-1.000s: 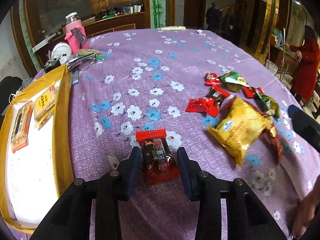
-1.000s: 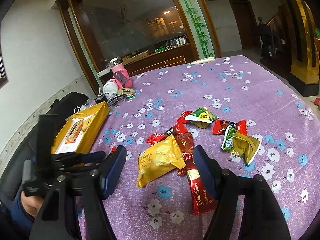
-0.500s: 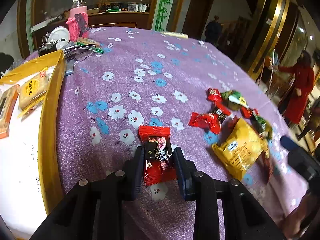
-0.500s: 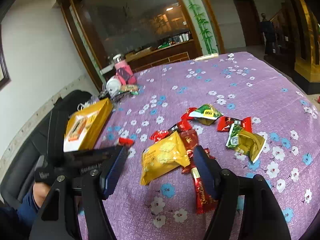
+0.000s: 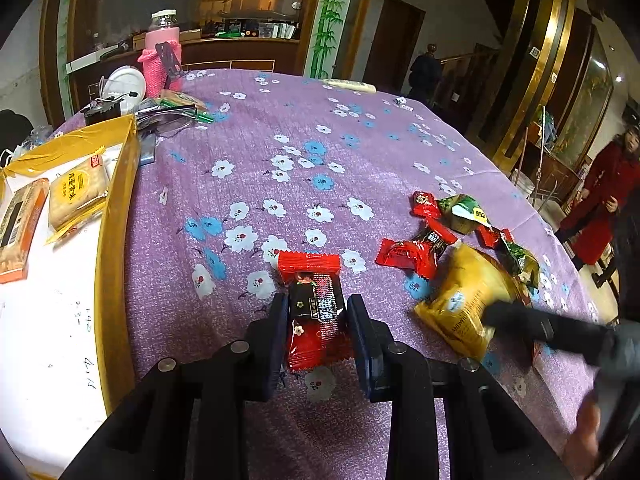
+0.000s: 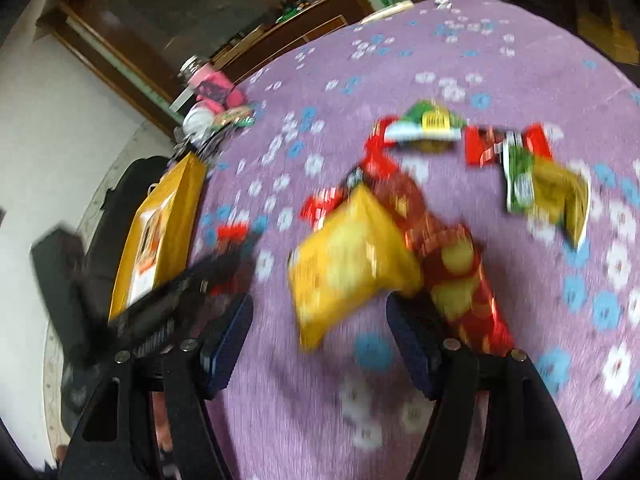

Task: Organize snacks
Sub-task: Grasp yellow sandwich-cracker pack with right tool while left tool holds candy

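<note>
My left gripper (image 5: 318, 312) is shut on a red and black snack packet (image 5: 314, 300), its pads pressing both sides just above the purple flowered tablecloth (image 5: 280, 140). To its right lies a pile of snacks: a yellow packet (image 5: 468, 300), red candies (image 5: 408, 252) and a green packet (image 5: 464, 212). In the blurred right wrist view my right gripper (image 6: 320, 336) is open, with the lower corner of the yellow packet (image 6: 352, 256) between its fingertips and untouched. A long red and gold packet (image 6: 456, 272) lies by the right finger. The left gripper (image 6: 192, 280) shows there as a dark blur.
A yellow-rimmed box (image 5: 116, 240) with a white floor sits at the left and holds two biscuit packets (image 5: 78, 192). A pink-sleeved jar (image 5: 162, 56), a white lid and clutter stand at the far left. A person in a red coat (image 5: 604, 208) stands beyond the table's right edge.
The left jaws closed onto the red packet and the view tilted slightly. The right gripper swung down and in toward the yellow packet, rolling as it went, so its view is now blurred.
</note>
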